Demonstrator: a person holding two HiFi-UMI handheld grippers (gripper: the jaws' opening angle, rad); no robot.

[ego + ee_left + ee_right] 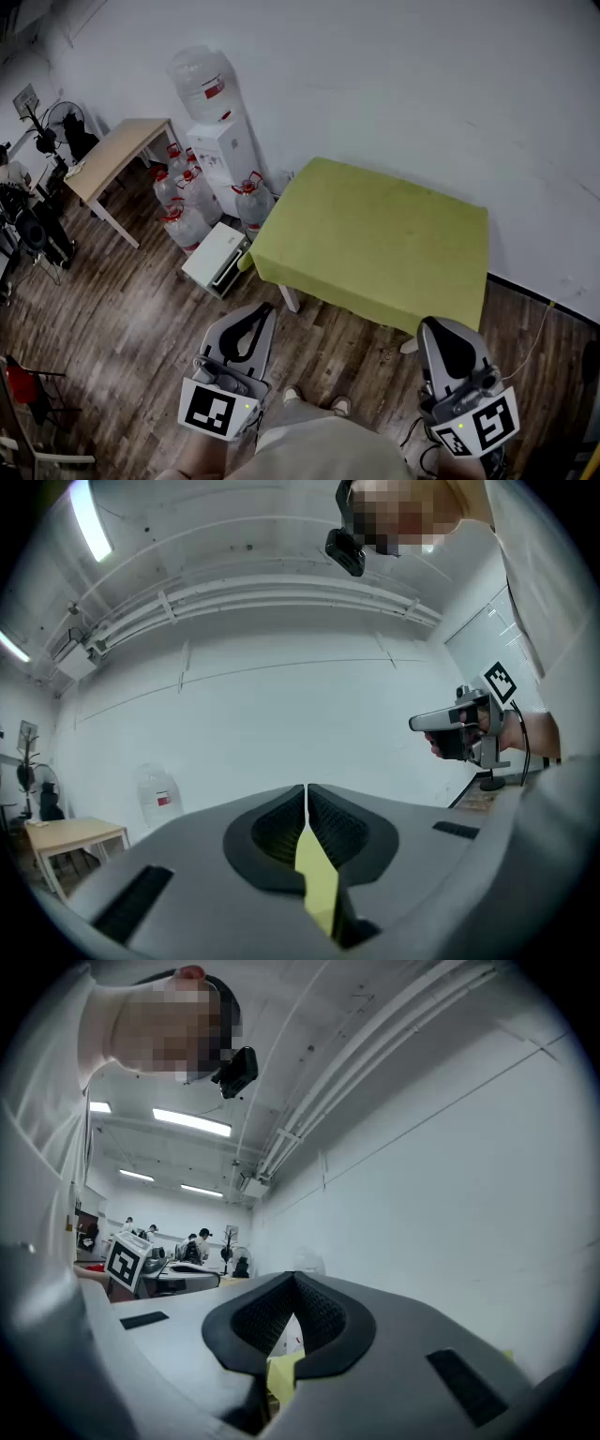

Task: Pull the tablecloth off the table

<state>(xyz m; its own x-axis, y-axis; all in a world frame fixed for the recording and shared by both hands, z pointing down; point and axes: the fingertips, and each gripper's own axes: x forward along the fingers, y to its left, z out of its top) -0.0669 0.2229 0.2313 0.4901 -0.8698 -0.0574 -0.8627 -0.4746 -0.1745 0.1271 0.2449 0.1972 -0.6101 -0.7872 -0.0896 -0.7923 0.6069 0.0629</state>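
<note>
Wood floor [141,319]; tablecloth [375,239] drapes table [291,298], beyond the closed jaws.

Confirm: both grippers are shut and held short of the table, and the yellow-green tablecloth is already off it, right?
No. The head view shows the yellow-green tablecloth still spread over the table. The left gripper and right gripper are shut and held short of it, as you said.

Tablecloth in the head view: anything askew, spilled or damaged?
Nothing stands out. The yellow-green tablecloth lies flat and smooth over the table, its edges hang evenly, and no stains or tears are visible.
</note>
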